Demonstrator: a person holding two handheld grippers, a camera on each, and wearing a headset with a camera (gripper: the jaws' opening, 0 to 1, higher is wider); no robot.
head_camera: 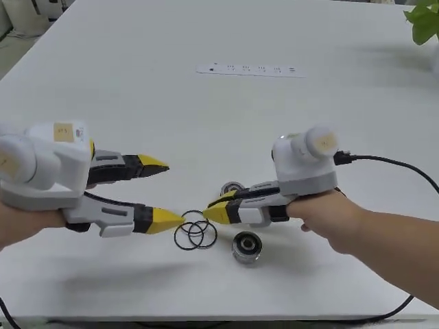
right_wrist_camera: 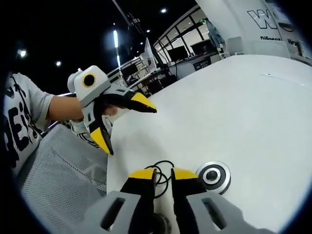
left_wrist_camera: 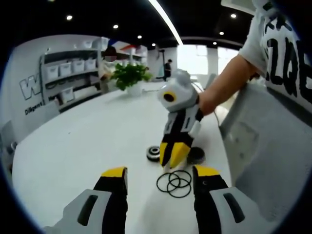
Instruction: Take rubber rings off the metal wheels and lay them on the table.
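Two sets of tongs hang low over the white bench (head_camera: pixel 206 123), and the job looks partly done. On the left, the left tongs (head_camera: pixel 168 193) are spread wide and hold nothing, one yellow tip raised and the other low, just beside the pile. Next to that lower tip lie the rubber rings (head_camera: pixel 195 234): about three thin black loops, flat on the bench and overlapping one another, so those at least are off and laid down as the task asks. Just right of the pile, the right tongs (head_camera: pixel 210 211) point at it with their tips drawn nearly together. The right gripper view shows a thin gap between them with ring loops behind it. Whether a ring is pinched there or merely lies beneath, I cannot tell. Two metal wheels sit close by. The far wheel (head_camera: pixel 232 188) is partly hidden behind the right tongs, and the near wheel (head_camera: pixel 247 246) stands free on the bench, just right of the rings. Both show a dark outer band, but it is too small to say whether that is rubber yet to be pulled off. If it is, stripping those two wheels is what remains.
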